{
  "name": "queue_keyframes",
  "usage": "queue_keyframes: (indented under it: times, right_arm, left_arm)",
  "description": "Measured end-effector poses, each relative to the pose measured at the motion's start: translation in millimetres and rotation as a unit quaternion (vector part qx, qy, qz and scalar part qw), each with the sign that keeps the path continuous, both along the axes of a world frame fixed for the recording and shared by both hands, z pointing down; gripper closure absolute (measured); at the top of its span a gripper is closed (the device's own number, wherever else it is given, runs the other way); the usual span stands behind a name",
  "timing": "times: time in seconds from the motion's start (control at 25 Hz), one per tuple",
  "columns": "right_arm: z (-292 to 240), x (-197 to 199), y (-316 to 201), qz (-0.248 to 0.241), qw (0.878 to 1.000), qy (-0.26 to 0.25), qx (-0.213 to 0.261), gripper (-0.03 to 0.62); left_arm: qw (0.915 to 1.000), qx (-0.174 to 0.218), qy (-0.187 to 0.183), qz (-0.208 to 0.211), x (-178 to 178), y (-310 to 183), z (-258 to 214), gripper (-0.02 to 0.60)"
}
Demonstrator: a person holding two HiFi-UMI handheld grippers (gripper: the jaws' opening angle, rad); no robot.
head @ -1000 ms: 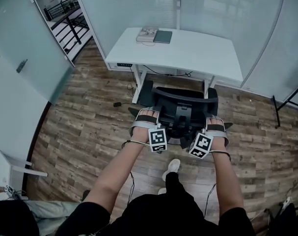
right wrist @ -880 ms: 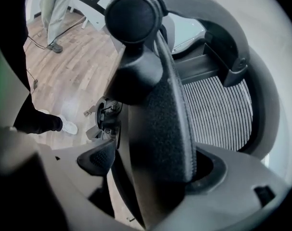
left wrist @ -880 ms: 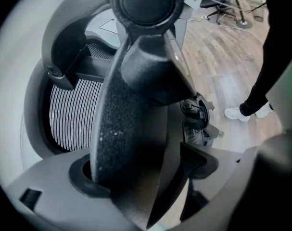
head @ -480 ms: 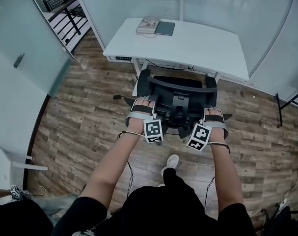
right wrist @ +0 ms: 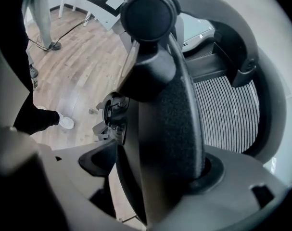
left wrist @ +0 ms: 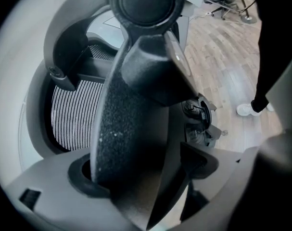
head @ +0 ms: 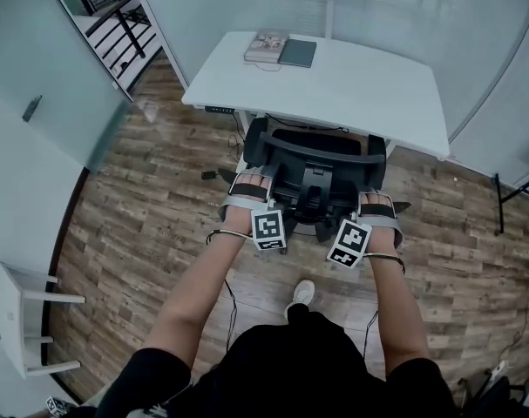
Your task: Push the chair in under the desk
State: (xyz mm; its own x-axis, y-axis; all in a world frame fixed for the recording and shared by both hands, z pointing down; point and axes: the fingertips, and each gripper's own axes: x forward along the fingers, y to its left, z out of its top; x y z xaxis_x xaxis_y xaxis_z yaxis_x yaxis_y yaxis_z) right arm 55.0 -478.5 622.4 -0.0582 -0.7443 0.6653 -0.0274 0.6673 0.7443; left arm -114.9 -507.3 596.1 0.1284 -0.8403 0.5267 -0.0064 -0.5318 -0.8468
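Nearest you, your shoe (head: 305, 289) stands on the wood floor (head: 151, 225) just behind the chair's base. Step forward with the push rather than leaning over it.

Just above the shoe in the frame, your left gripper (head: 251, 187) and right gripper (head: 376, 202) sit on the two side edges of the backrest. In the left gripper view the fingers pinch the black rim of the backrest, with the mesh showing beside it. In the right gripper view the fingers have just been closing a little, and the rim on that side fills the gap between them. I judge both grips firm enough to steer with.

The chair (head: 312, 159) is in the middle of the frame. Its seat front is already under the near edge of the white worktop (head: 369, 85), while the backrest and armrests are out in the open.

- Push level and equally with both hands; a stronger side would probably swivel the seat.
- Aim the chair between the supports, since the white leg (head: 246, 142) stands just beside the left armrest.
- Watch whether the armrests clear the edge, and slow down as they reach it.
- A small black plug (head: 209, 174) lies on the floor at the left, so steer the castors away from it.

At the far edge, the books (head: 266, 46) lie well apart from all this.
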Motion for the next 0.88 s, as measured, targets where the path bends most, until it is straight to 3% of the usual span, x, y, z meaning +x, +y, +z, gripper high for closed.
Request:
queue_keyframes:
  times: [0.28, 0.88]
  right_arm:
    - [2.2, -0.1, -35.6, -0.006, 1.0, 0.005, -0.013, 0.196]
    - [-0.7, -6.4, -113.4, -0.009, 1.0, 0.004, 0.004, 0.214]
  left_arm:
    - [0.9999, 0.014, 0.003, -0.004, -0.6, -38.2, -2.1, 0.127]
    - [0.9998, -0.015, -0.008, 0.0, -7.2, -109.7, 3.0, 0.127]
